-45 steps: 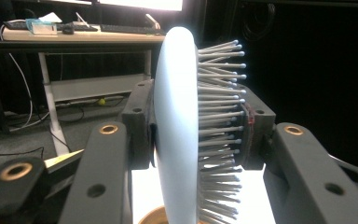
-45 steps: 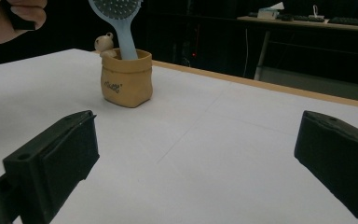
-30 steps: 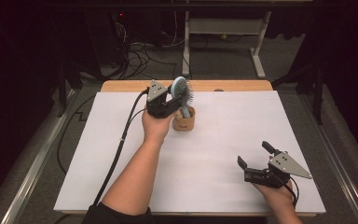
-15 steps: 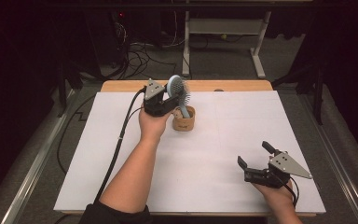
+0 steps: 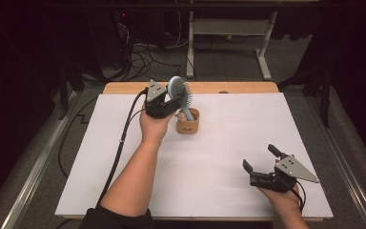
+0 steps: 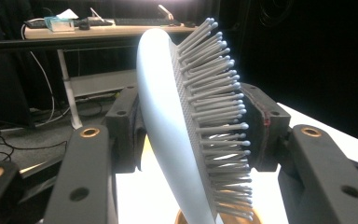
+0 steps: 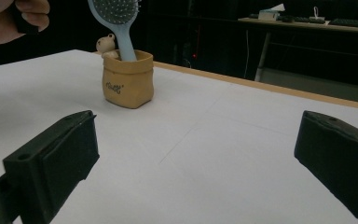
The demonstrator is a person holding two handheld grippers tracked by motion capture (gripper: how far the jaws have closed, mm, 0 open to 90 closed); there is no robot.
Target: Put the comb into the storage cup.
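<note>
Near the desk's (image 5: 124, 157) far edge, pale blue hairbrush (image 5: 178, 91) standing handle-down in tan pouch (image 5: 188, 122), head tilted. Left tool (image 5: 170, 104) around brush head, jaws just been opening, pads loosened either side of it, no longer pressing. Well nearer than pouch, right tool (image 5: 259, 160) resting wide apart, holding nothing.

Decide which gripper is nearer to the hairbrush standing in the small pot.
Left. The left gripper has its jaws on either side of the hairbrush head above the pot; the right gripper rests far off near the table's front right.
</note>
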